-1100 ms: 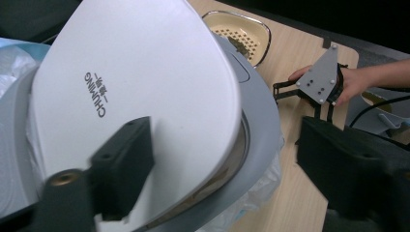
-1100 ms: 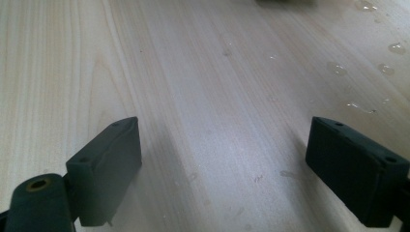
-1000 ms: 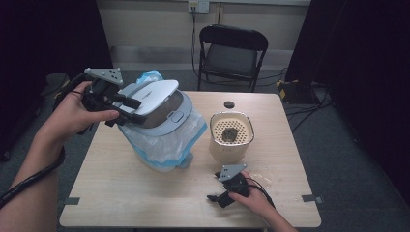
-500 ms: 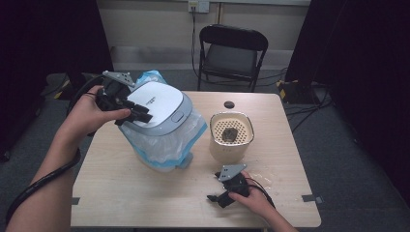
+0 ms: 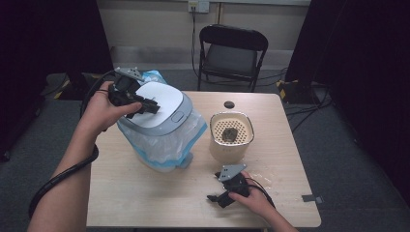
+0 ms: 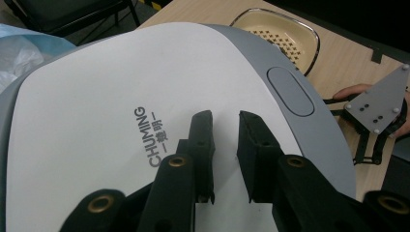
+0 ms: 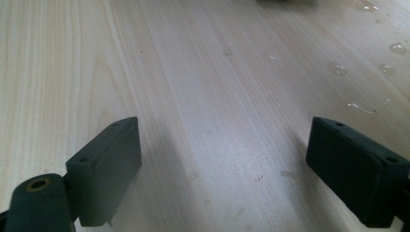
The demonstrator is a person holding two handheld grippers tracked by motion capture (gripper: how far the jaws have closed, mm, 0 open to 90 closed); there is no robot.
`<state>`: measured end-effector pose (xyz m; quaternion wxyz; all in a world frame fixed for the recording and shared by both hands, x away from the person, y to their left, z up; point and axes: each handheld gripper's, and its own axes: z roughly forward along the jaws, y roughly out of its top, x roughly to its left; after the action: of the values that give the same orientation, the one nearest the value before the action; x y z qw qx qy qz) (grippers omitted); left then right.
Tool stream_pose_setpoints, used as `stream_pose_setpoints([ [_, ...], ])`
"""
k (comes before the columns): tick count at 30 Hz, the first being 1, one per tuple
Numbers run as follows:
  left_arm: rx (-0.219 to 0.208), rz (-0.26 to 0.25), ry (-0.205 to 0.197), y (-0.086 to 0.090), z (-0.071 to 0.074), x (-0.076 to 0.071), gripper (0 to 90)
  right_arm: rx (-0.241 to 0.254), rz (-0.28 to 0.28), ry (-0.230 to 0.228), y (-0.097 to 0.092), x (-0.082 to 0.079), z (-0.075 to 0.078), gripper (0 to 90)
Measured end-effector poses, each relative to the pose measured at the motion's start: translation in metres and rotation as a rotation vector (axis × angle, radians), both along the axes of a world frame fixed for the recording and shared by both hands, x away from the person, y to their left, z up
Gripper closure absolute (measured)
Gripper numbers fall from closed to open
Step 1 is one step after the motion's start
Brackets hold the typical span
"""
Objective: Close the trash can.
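— What is nearest?
— The right gripper point(image 5: 220, 197) low on the table point(image 5: 145, 203), jaws wide apart, nothing between.
— And beyond?
— The left gripper point(image 6: 226, 126), jaws drawn together and empty, over the bin's white lid point(image 6: 96, 96) (lettered CHUMING in its own view), beside the cream basket point(image 5: 231, 135).

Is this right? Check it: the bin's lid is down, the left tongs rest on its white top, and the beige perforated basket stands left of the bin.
One thing is wrong: the beige perforated basket stands right of the bin, as the high view shows. The rest holds: the lid is down and the left tongs rest on its white top.
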<state>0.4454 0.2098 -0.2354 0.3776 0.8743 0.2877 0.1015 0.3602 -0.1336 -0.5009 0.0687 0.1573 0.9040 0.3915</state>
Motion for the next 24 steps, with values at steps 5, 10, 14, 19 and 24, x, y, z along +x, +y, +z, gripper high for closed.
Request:
stream_pose_setpoints([
  [5,-0.032,-0.002,-0.017,0.0,-0.006,-0.001,77.7,-0.001,0.004,-0.003,0.0,0.0,0.0,11.2],
  [10,0.028,-0.011,-0.021,-0.006,-0.002,-0.004,36.1,0.0,0.004,-0.003,0.0,0.0,0.0,11.3],
  [14,0.018,-0.026,-0.015,-0.004,-0.005,-0.009,17.0,0.0,0.003,-0.001,0.0,0.0,0.0,11.3],
  [19,-0.005,0.015,-0.013,0.013,-0.004,-0.021,16.0,-0.001,0.006,-0.005,0.0,0.0,0.0,11.2],
  [24,-0.013,0.027,-0.012,0.023,-0.001,-0.033,16.0,-0.002,0.003,-0.002,0.0,0.0,0.0,11.2],
])
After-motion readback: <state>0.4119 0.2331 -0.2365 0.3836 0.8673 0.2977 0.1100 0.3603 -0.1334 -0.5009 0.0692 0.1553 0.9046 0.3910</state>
